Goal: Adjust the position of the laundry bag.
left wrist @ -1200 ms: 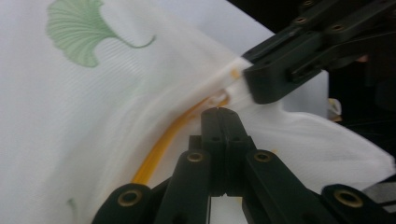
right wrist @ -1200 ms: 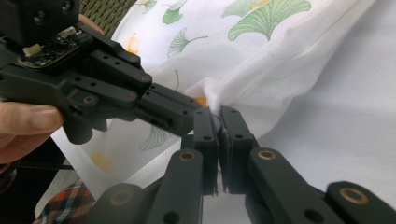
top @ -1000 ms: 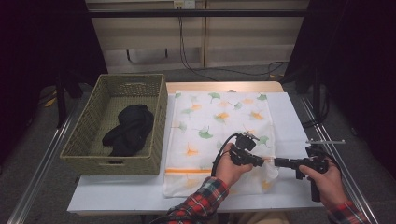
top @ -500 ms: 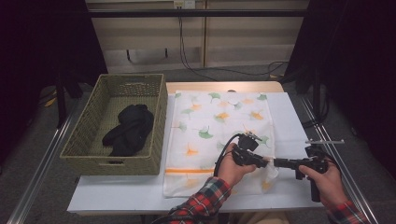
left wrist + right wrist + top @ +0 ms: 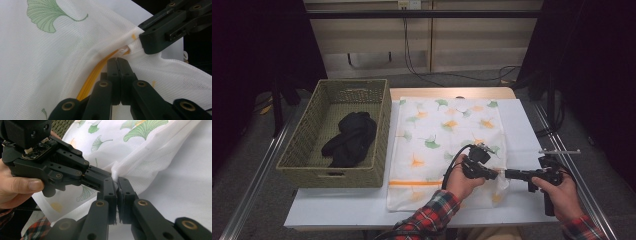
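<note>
Pale blue-white rectangular tabletop (image 5: 522, 150) with a light wooden strip (image 5: 452, 93) along its far edge. Rectangular olive-green woven wicker basket (image 5: 382, 135) sits on the table's left part, hanging past the left edge. White mesh fabric bag printed with green and orange ginkgo leaves (image 5: 437, 135) lies flat just right of the basket, from the far edge to near the front edge, an orange zipper stripe (image 5: 412, 183) across its near end. Bare tabletop right of the bag.

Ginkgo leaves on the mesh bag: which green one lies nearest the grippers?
The green leaf just right of the left gripper, on the mesh bag. The other green leaves lie farther up the bag, toward its far edge.
</note>
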Motion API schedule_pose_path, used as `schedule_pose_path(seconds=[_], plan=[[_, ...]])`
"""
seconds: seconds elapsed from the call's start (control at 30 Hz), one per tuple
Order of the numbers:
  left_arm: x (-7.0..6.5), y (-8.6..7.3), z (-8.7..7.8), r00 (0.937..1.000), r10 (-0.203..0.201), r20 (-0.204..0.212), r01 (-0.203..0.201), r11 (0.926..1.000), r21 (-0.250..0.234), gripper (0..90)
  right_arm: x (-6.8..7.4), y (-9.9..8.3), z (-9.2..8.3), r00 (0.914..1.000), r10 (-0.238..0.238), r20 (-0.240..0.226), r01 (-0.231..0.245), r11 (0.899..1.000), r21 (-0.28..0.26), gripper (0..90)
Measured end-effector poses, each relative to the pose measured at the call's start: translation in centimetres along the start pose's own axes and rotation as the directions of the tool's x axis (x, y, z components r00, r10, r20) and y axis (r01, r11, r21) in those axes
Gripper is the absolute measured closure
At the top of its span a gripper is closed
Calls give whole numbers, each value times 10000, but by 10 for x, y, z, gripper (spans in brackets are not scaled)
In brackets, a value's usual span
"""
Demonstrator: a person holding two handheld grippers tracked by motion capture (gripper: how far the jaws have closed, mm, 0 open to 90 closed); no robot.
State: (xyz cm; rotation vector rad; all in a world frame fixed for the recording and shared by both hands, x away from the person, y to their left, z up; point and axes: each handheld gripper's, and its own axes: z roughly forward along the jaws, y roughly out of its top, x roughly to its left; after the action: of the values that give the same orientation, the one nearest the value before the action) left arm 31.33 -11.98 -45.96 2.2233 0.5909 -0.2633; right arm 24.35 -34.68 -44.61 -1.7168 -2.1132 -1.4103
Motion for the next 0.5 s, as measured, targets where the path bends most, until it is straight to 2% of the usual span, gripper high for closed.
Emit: schedule_pose_path(seconds=[0.07,0.13,0.2,0.27,0.3,0.33,0.4,0.43,0.5], plan=[[0,-1,1,9998,-109,176,112,9998,-149,891,0,0,0,10000,-54,27,54,10000,31,864],[-1,-1,1,9999,-18,102,17,9999,125,896,1,0,1,10000,-78,48,78,10000,33,864],[-2,-1,3,9999,-79,128,78,9999,117,899,2,1,1,9995,-179,251,177,9998,91,864],[-2,-2,3,10000,-62,-32,62,10000,68,896,5,2,0,9980,-425,465,419,9990,139,864],[-2,-2,2,9999,-53,-109,54,9999,160,886,6,3,-1,9972,-518,542,510,9986,148,864],[-2,-3,1,9996,-210,-169,212,9997,82,872,7,4,-2,9968,-588,549,580,9982,152,864],[1,-2,-3,9996,-62,-280,66,9999,147,834,7,4,-3,9971,-534,537,529,9986,95,864],[1,-2,-5,9987,-293,-422,293,9996,0,803,7,4,-4,9972,-557,497,553,9984,92,864],[3,-1,-7,9989,-271,-392,271,9996,-7,763,6,4,-4,9978,-510,420,508,9987,39,864]])
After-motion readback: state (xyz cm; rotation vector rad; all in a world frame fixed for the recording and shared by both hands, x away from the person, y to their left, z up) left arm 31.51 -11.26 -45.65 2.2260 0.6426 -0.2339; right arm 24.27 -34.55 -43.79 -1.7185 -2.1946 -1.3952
